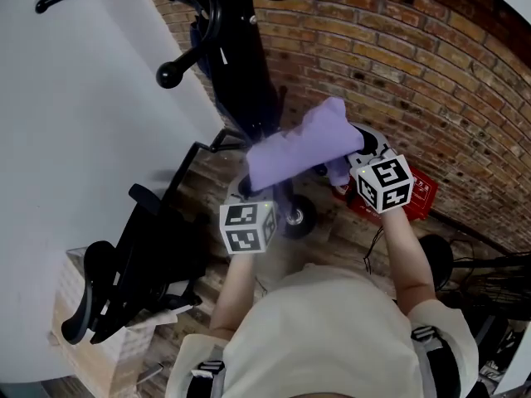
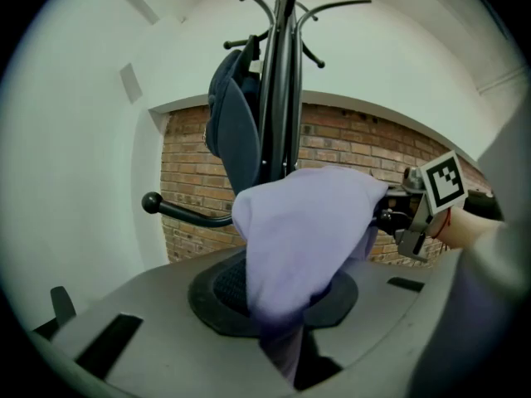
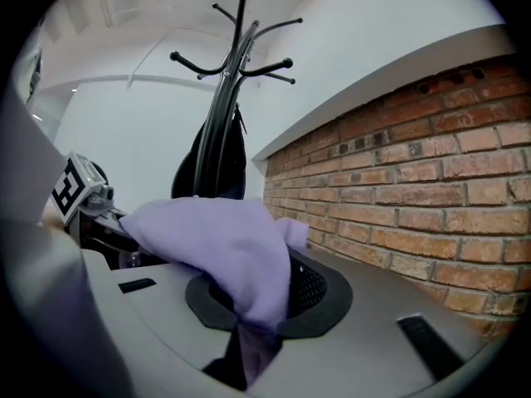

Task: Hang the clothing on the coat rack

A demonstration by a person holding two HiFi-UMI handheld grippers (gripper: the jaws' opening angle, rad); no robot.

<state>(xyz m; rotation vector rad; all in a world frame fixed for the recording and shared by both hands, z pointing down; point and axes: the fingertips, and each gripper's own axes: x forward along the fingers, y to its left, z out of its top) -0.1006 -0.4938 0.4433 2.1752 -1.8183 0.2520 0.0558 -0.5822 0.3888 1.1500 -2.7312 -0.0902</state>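
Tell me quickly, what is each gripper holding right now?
Left gripper: closed on the purple garment.
Right gripper: closed on the same purple garment.

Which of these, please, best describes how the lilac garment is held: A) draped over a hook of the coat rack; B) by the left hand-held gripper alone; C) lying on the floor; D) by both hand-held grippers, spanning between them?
D: the lilac garment is pinched in the left hand-held gripper and in the right hand-held gripper, spanning between them.

Left claw (image 1: 251, 201), right claw (image 1: 363, 161): both clenched.
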